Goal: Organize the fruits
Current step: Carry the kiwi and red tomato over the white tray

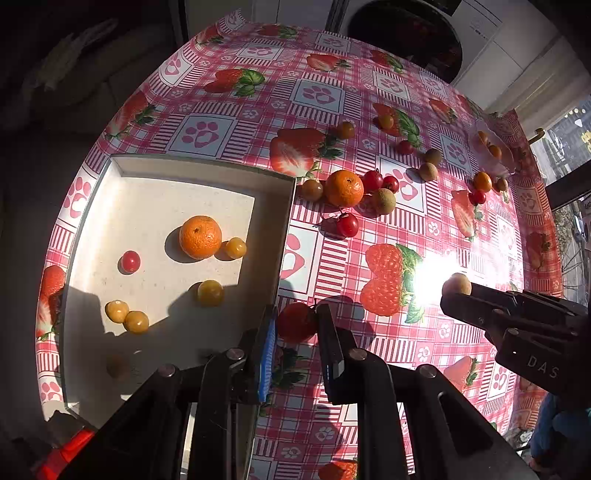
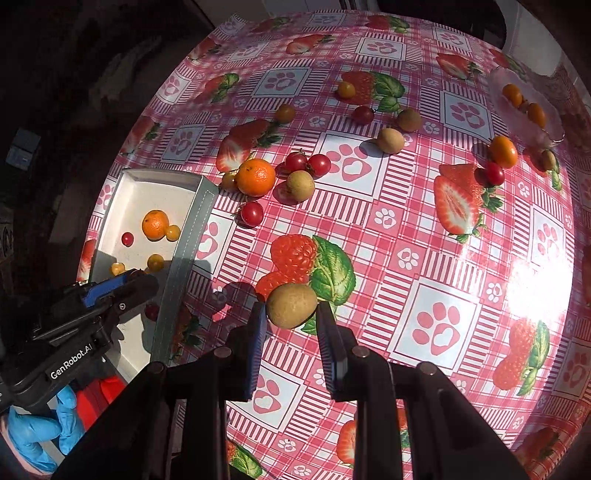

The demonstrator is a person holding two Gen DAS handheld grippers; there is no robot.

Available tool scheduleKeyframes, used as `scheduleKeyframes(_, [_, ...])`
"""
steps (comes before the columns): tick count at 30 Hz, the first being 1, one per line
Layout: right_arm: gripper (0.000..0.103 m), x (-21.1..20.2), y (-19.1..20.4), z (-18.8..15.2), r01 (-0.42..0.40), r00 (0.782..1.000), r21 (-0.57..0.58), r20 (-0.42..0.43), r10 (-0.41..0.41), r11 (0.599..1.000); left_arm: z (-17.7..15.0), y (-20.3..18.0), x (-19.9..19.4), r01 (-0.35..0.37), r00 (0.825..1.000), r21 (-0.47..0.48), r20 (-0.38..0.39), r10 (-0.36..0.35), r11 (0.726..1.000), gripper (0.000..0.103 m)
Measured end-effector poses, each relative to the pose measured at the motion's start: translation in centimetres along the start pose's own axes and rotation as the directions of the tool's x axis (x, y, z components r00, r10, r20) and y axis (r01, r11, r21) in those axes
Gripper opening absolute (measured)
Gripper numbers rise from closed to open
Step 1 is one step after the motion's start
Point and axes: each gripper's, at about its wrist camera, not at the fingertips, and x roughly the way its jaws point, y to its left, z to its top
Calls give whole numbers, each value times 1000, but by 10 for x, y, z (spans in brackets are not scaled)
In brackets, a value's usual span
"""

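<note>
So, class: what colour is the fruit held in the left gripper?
Red tomato, clearest in the left wrist view.

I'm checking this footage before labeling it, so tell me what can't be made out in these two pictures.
- Left wrist view: a dim round fruit in the tray's near corner, lost in shadow; kind unclear.
- Left wrist view: tablecloth pattern washed out by glare.
- Right wrist view: clear dish at far right, contents small and distorted.
- Right wrist view: left gripper fingertips, hidden by its body.

Strawberry-print tablecloth (image 1: 332, 92); perhaps a washing machine (image 1: 443, 33).

Red tomato (image 1: 295, 322) in left claw (image 1: 295, 325), brown kiwi (image 2: 291, 305) in right claw (image 2: 291, 314)
</note>
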Motion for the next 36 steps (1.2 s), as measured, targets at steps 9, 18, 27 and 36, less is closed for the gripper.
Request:
scheduleKeyframes(9, [30, 32, 88, 4, -58, 997, -141, -62, 50, 988, -32, 83, -2, -85, 996, -123, -25, 83, 989, 22])
scheduleKeyframes(18, [30, 63, 143, 1, -76, 990, -242, -130, 45, 967, -53, 119, 8, -116, 993, -176, -54, 108, 977, 22])
scheduleKeyframes(27, [30, 79, 161, 0, -68, 987, -274, -158, 25, 959, -58, 128, 21, -124, 991, -180, -74, 113, 976, 22])
scheduleKeyframes(36, [30, 109, 177, 6, -52, 982, -317, -188, -9, 947, -58, 128, 39, -152, 985, -153, -109, 136, 977, 22])
